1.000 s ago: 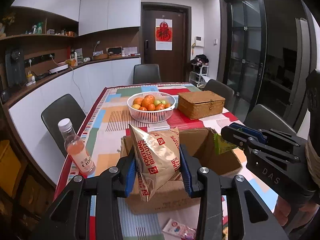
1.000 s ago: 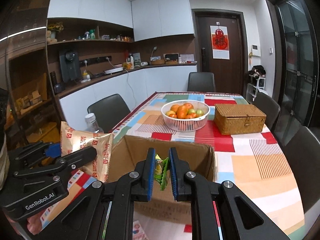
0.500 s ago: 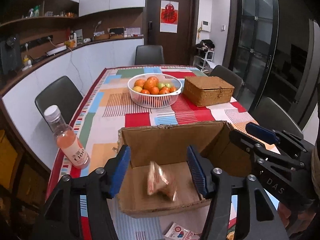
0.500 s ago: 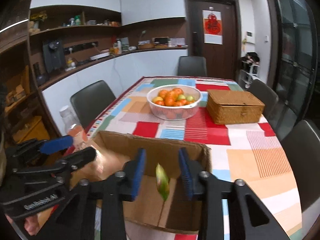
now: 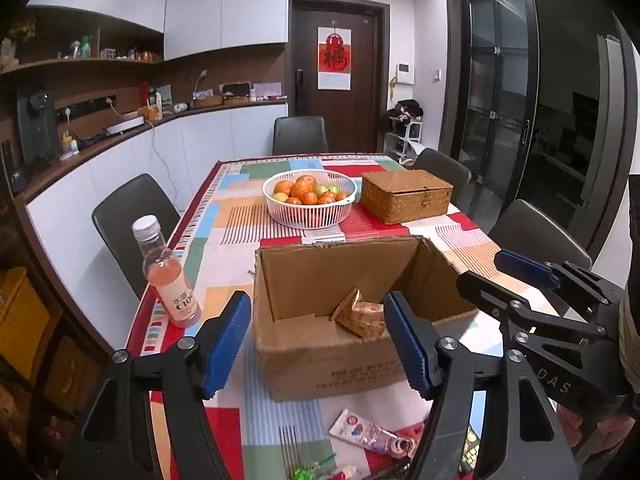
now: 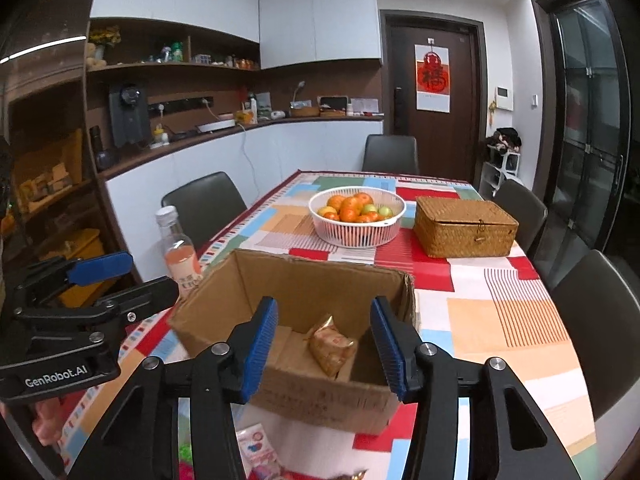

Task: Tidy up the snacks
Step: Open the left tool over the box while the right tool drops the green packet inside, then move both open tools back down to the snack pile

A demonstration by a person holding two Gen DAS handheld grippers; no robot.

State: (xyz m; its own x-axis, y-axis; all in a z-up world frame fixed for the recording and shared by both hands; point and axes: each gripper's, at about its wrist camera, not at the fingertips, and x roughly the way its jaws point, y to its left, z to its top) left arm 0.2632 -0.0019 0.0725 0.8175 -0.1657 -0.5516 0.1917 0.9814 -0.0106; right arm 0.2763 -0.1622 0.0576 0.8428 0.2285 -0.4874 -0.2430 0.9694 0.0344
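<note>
An open cardboard box (image 5: 320, 344) (image 6: 320, 400) stands on the patterned tablecloth near the front edge. A gold biscuit bag (image 5: 358, 314) (image 6: 330, 346) lies inside it on the bottom. My left gripper (image 5: 320, 340) hovers in front of the box, jaws opening, nothing between the blue pads. My right gripper (image 6: 324, 344) is beside it to the right, jaws also opening and empty; it also shows at the right edge of the left wrist view (image 5: 504, 272). Loose snack packets (image 5: 372, 436) (image 6: 256, 448) lie on the cloth before the box.
A pink drink bottle (image 5: 170, 276) (image 6: 182, 256) stands left of the box near the table edge. Behind are a white fruit basket (image 5: 310, 198) (image 6: 356, 210) and a wicker box (image 5: 406, 196) (image 6: 464, 226). Dark chairs surround the table.
Both grippers opened and let go: the biscuit bag and the green packet dropped into the box. Both grippers pulled back from the box.
</note>
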